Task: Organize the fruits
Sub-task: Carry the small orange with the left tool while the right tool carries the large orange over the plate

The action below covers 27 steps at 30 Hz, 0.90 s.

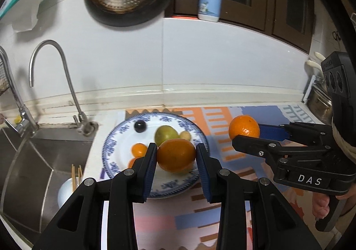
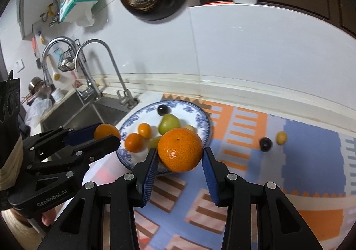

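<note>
Fruits sit partly on a blue-patterned plate (image 1: 111, 145) at the left end of a patterned mat (image 1: 222, 121) on the worktop. In the left wrist view, the left gripper (image 1: 176, 156) has its fingers closed on a smooth orange fruit (image 1: 176, 155), held above the plate's near half. On the plate lie a dark grape (image 1: 140, 126), a green fruit (image 1: 165, 133), a small yellowish fruit (image 1: 186, 135) and a small orange fruit (image 1: 138, 149). The right gripper (image 1: 247, 133) clamps a mandarin (image 1: 244, 127) over the mat, just right of the plate. A sink (image 1: 29, 161) with two taps borders the plate on the left; the white wall closes the back.

In the right wrist view, the right gripper (image 2: 180, 156) grips the mandarin (image 2: 180, 149) between its blue fingers (image 2: 150, 167), in front of the plate's (image 2: 201, 121) near rim. Two small orange fruits (image 2: 134, 142), the green fruit (image 2: 169, 124) and the grape (image 2: 162, 109) rest on the plate. The left gripper (image 2: 106, 135) holds its orange fruit (image 2: 106, 130) at the plate's left edge, beside the sink (image 2: 89, 114). Another dark grape (image 2: 265, 144) and a yellow fruit (image 2: 281, 137) lie apart on the open mat (image 2: 300, 161) to the right.
</note>
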Tool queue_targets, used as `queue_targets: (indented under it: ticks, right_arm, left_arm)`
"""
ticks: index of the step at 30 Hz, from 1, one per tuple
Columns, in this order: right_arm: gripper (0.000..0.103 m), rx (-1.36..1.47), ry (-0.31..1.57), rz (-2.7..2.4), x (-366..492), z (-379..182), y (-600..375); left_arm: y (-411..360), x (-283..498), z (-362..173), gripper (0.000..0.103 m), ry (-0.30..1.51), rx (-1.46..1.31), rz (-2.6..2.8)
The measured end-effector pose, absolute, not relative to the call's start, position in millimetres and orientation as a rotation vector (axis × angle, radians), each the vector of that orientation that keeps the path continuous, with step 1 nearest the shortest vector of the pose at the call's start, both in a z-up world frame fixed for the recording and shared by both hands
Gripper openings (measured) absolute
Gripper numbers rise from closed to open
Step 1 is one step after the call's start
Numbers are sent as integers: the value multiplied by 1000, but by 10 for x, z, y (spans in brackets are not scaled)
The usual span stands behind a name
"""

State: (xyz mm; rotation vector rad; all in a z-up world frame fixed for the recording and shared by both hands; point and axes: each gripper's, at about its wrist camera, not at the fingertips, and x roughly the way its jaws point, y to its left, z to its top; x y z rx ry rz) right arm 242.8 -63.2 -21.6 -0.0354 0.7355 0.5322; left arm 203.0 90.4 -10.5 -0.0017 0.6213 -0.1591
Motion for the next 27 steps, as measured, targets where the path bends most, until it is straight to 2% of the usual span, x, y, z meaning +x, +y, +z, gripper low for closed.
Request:
queue_targets:
  ticks: [13, 27]
  right_arm:
    - [41, -72, 761, 554, 2846, -205, -264]
    - [41, -45, 877, 555, 3553, -481, -65]
  left_arm:
    - [1186, 2415, -113, 35, 651, -20, -119]
    - [1371, 3009, -408, 35, 759, -22, -102]
